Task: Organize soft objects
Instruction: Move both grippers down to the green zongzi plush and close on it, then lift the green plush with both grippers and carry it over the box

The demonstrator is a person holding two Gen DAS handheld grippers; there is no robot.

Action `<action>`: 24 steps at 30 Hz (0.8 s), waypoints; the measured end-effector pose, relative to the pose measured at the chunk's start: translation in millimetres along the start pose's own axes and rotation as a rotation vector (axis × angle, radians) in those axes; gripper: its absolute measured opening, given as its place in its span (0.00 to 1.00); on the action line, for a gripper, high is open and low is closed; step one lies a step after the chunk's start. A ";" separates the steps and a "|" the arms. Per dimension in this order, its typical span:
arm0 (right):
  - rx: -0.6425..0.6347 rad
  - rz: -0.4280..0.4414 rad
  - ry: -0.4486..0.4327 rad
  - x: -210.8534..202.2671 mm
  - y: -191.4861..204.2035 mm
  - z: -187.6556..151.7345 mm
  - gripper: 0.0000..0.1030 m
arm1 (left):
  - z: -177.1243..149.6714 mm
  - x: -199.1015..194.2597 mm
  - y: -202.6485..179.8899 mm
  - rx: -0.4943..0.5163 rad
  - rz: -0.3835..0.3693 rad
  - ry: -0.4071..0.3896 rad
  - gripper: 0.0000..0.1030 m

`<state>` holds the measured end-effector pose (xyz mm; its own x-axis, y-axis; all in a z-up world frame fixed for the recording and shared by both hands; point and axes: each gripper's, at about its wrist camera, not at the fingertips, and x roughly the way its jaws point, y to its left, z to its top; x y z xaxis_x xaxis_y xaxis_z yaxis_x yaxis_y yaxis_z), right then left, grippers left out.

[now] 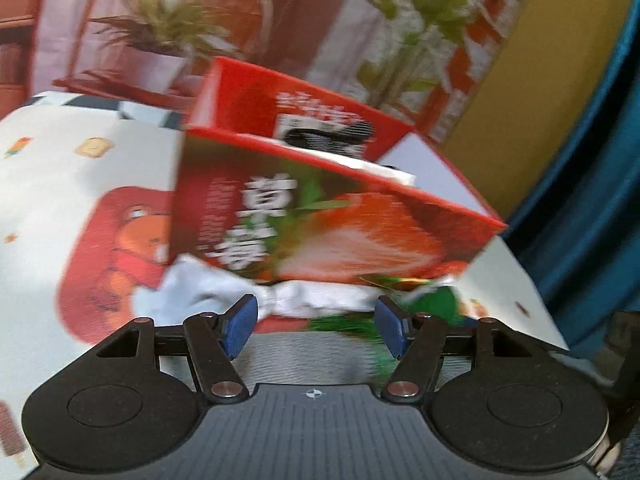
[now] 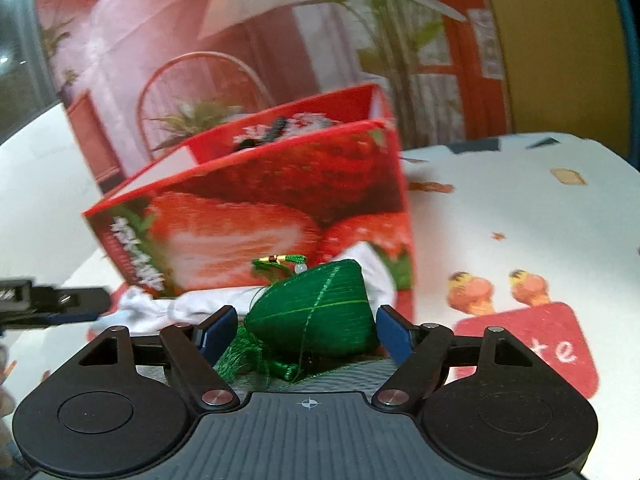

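- Behind the bench [image 2: 500, 208] a printed backdrop [image 2: 168, 40] with plants and a pink wall is hung; the bench is covered with a white cloth with cartoon prints.
- A red strawberry box [image 1: 320, 216] is placed on the bench, open at the top. Something dark and something white can be seen inside it, but it cannot be told what they are.
- Just in front of the box, a white soft cloth item [image 1: 320, 298] is lying on the bench, touching the lower edge of the box or very close to it.
- Beside the white item, a green silk dumpling-shaped ornament [image 2: 316, 308] with a tassel and a small bead is found, also in front of the box.
- The left gripper [image 1: 316, 322] is held open, with its blue pads apart; the white item is just ahead of the pads and is not pressed by them.
- The right gripper [image 2: 306, 334] is also open. The green ornament is placed between its pads, but the pads do not seem to press on it, so it is judged as not yet grasped.
- The task is judged to be partly done: some things are already in the box, while the white item and the green ornament are still outside.
- What is left, as it appears, is that these two soft things are grasped and put into the box.
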<state>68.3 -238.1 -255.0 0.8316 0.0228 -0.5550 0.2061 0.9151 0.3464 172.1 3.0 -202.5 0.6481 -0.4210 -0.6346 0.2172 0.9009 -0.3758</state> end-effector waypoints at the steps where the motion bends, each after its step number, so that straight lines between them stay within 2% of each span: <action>1: -0.017 0.011 0.004 0.3 3.9 0.1 0.68 | 1.0 2.9 -3.6 0.006 -0.019 0.010 0.65; 4: -0.075 0.035 0.020 2.0 16.1 -0.5 0.61 | 3.0 14.1 -14.9 0.014 -0.077 0.049 0.65; 8: -0.131 0.063 0.027 1.7 27.0 -2.8 0.61 | 2.3 32.1 -32.6 0.063 -0.122 0.086 0.63; 10: -0.153 0.055 0.030 2.2 28.1 -4.1 0.61 | -0.1 41.3 -37.3 0.085 -0.141 0.106 0.59; 17: -0.144 0.041 0.039 6.8 21.3 -8.5 0.61 | -1.4 68.6 -39.2 0.092 -0.163 0.156 0.54; 19: -0.142 0.040 0.038 7.9 20.6 -9.0 0.61 | -3.0 71.6 -40.8 0.099 -0.181 0.164 0.41; 24: -0.136 0.035 0.037 10.6 19.2 -9.9 0.60 | -6.0 75.9 -41.5 0.110 -0.176 0.169 0.37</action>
<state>76.0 -216.2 -261.7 0.8167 0.0681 -0.5730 0.1033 0.9597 0.2613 207.9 -66.9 -239.2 0.4641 -0.5754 -0.6734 0.4000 0.8145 -0.4203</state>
